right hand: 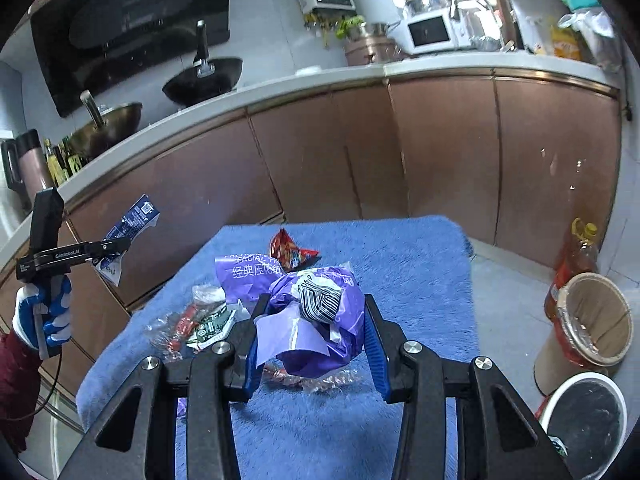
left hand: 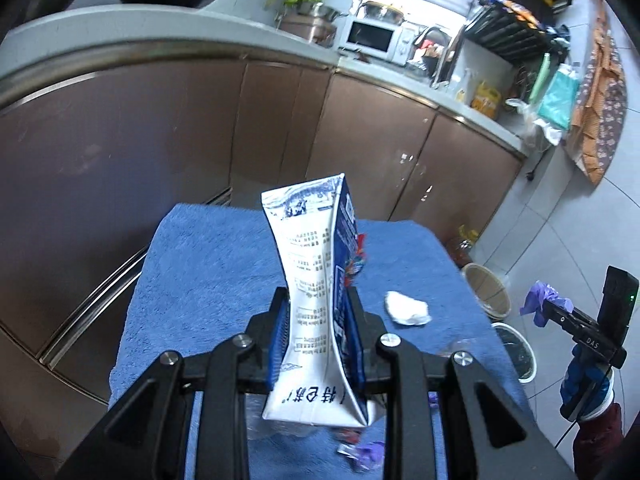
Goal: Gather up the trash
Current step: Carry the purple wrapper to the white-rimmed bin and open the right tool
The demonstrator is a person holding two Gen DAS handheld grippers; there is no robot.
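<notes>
My left gripper is shut on a crushed blue and white milk carton, held upright above the blue towel. In the right wrist view the same carton hangs in the air at the left. The pads of my right gripper press a crumpled purple plastic wrapper, lifted over the towel. On the towel lie a red snack wrapper, a purple tissue pack, a clear plastic wrapper and a white tissue wad.
A tan bin and a white bin with a dark liner stand on the floor right of the towel, next to an oil bottle. Brown kitchen cabinets run behind. A gloved hand holds the left gripper.
</notes>
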